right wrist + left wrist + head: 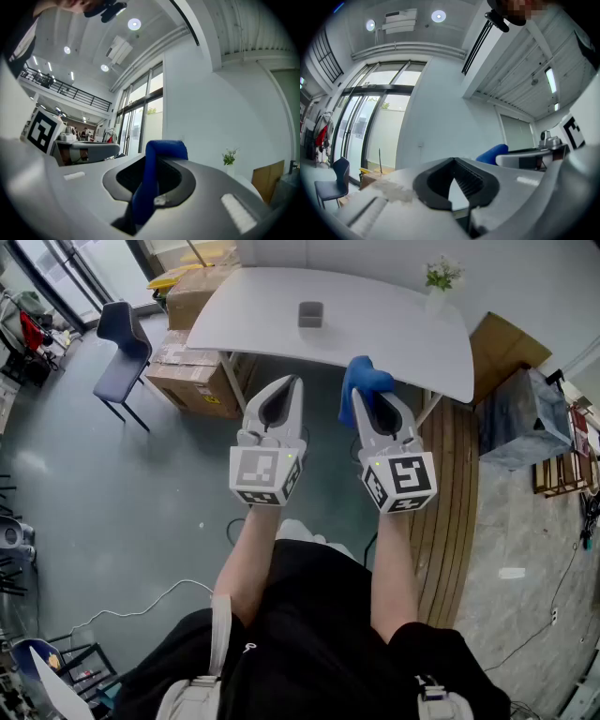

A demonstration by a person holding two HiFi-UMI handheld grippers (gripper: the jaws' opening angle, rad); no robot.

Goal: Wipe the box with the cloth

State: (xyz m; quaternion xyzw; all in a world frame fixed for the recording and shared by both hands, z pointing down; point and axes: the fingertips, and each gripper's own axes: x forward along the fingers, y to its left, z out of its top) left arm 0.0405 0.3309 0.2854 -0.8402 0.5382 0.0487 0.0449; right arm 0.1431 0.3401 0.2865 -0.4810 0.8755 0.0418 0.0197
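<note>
Head view detail: the blue cloth (364, 379) is pinched between the jaws of the right gripper (367, 399), presumably in readiness for wiping, while the left gripper (286, 390) is closed on nothing. Both are held short of the white table (375, 324) (a plant (441, 276) stands at its far edge), where the small grey box (310, 314) sits untouched. Cardboard boxes (187, 376) and a blue chair (120, 343) are seen on the grey floor (112, 521).

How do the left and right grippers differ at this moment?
The right gripper is shut on a blue cloth; the left gripper is shut with nothing between its jaws. In the head view, the cloth overlaps the edge of the white table; the left gripper lies short of it. Both point toward the table.
</note>
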